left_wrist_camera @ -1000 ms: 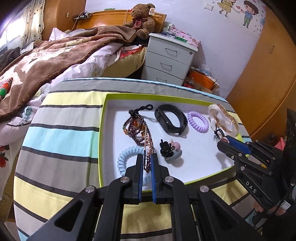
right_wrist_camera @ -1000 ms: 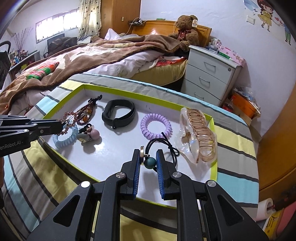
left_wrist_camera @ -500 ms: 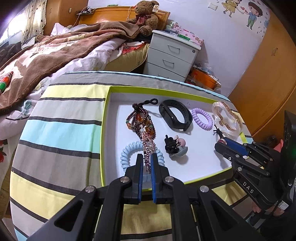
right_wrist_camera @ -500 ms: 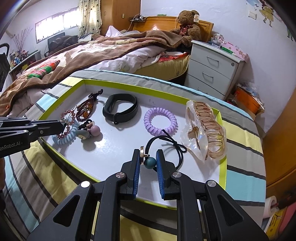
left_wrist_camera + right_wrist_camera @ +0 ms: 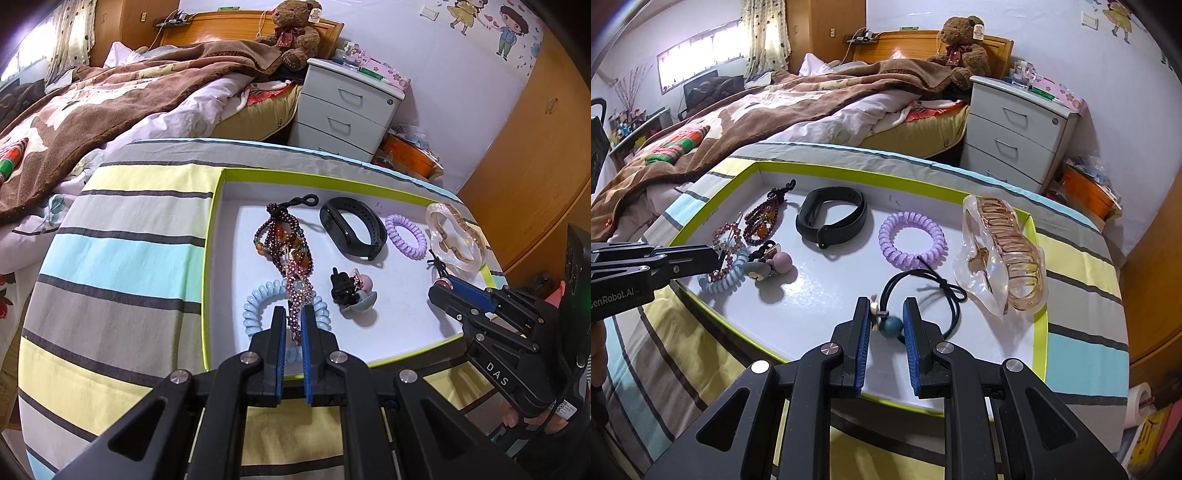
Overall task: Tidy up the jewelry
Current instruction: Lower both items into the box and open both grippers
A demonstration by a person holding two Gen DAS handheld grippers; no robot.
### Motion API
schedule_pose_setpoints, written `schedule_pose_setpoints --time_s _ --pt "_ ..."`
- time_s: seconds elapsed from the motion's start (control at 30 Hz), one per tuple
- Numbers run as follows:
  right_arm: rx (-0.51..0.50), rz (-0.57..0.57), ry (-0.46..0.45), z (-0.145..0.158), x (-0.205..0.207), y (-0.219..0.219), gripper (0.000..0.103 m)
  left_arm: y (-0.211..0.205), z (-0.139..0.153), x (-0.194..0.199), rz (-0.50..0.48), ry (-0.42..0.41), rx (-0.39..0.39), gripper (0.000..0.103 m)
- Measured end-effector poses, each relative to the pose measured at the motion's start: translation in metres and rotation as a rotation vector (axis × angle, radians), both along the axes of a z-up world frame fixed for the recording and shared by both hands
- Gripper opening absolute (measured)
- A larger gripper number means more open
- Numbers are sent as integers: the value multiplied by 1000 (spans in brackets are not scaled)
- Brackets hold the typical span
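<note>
Lime-rimmed tray (image 5: 1039, 325) holds most pieces already, while my left claw (image 5: 293, 314) clamps the pink beaded bracelet (image 5: 297, 291) and my right claw (image 5: 885, 306) pinches the black hair tie (image 5: 923, 291), both unplaced.

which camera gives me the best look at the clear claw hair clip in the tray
The right wrist view. There the clear hair clip lies close and large at the tray's right end, its amber teeth showing one by one. In the left wrist view it sits small at the far right corner, squeezed by the lens, teeth hard to tell.
</note>
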State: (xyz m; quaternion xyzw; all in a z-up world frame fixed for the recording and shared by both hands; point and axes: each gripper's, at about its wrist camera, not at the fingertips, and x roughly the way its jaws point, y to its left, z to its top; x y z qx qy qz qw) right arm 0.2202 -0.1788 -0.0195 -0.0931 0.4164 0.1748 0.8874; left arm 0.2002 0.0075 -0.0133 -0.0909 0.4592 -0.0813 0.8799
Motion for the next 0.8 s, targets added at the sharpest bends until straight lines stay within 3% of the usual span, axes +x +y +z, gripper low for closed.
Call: schedule_pose_setpoints --time_s 0.4,0.8 --pt "17 -13 1 1 -1 -1 33 -1 1 0 -1 -2 4 24" --pt "81 -35 -49 18 -20 -9 46 -7 9 -9 4 -18 28 50"
